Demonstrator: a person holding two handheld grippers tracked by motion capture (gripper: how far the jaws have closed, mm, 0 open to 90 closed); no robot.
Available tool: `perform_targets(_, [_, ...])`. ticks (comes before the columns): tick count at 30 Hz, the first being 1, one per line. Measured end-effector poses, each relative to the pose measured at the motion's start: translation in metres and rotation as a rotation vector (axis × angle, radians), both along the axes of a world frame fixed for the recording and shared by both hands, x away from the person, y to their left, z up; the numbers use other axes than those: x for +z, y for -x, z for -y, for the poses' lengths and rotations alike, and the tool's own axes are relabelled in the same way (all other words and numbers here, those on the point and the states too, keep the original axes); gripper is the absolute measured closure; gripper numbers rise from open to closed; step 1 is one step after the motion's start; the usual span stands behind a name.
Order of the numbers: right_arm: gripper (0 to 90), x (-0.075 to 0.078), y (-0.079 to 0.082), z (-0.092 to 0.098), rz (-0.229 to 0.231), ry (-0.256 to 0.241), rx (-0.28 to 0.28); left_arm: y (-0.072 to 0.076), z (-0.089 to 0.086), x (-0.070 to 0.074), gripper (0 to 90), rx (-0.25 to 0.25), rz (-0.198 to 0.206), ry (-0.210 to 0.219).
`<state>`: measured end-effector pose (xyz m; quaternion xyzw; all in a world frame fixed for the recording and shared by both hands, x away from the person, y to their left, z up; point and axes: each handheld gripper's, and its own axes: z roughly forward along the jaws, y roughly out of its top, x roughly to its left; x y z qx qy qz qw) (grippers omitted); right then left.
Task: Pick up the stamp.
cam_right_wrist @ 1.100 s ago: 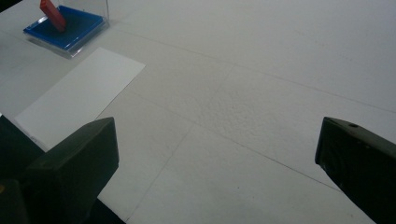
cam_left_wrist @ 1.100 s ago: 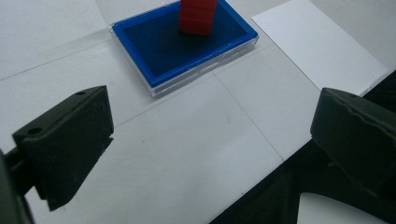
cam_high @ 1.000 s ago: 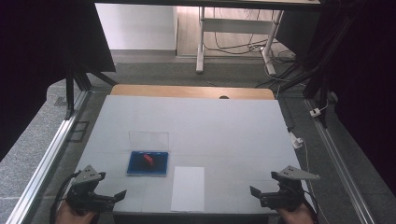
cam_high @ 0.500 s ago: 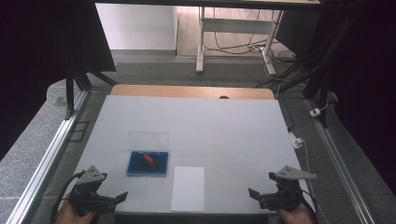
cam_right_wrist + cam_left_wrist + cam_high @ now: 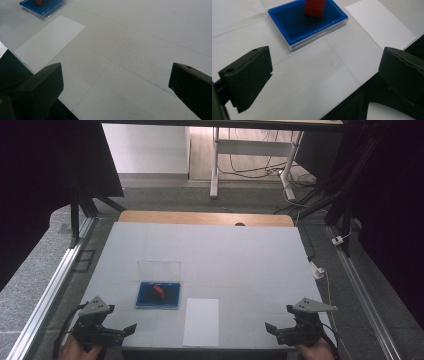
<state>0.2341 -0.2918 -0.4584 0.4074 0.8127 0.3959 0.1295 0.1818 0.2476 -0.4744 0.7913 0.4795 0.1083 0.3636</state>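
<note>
Left gripper (image 5: 122, 330): you are holding it low at the near left corner of the table (image 5: 240, 255), jaws standing wide apart and gripping nothing.
Right gripper (image 5: 272, 327): you are holding it at the near right corner, jaws likewise spread wide with nothing between them.
Red block (image 5: 159, 291): it is sitting inside the blue tray (image 5: 145, 300), roughly at its middle; in the left gripper view it is rising from the tray floor just ahead of your open jaws.
Blue tray: it is lying flat on the table, nearer your left gripper than your right.
Clear lid (image 5: 159, 270): it is standing upright along the tray's far edge.
White sheet (image 5: 201, 321): it is lying flat just right of the tray, between your two grippers, reaching the near table edge.
</note>
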Motion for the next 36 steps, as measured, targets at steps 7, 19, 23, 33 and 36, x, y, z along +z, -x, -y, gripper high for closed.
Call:
perform_targets(7, [0.0, 0.000, 0.000, 0.000, -0.004, -0.001, -0.002, -0.002, 0.003, 0.001, 0.0, -0.015, 0.006, -0.013])
perform_targets(19, [0.0, 0.000, -0.002, 0.000, -0.016, 0.004, 0.003, -0.014, 0.009, 0.006, 0.0, -0.072, 0.047, 0.022])
perform_targets(23, [0.0, -0.001, -0.002, 0.000, -0.017, 0.003, 0.005, -0.019, 0.012, 0.005, 0.0, -0.076, 0.058, 0.025])
perform_targets(33, [0.0, -0.001, -0.002, -0.001, -0.020, 0.004, 0.008, -0.033, 0.021, 0.000, 0.0, -0.087, 0.067, 0.017])
perform_targets(36, [0.0, -0.001, -0.002, -0.001, -0.022, 0.006, 0.008, -0.038, 0.023, -0.001, 0.0, -0.087, 0.065, 0.018])
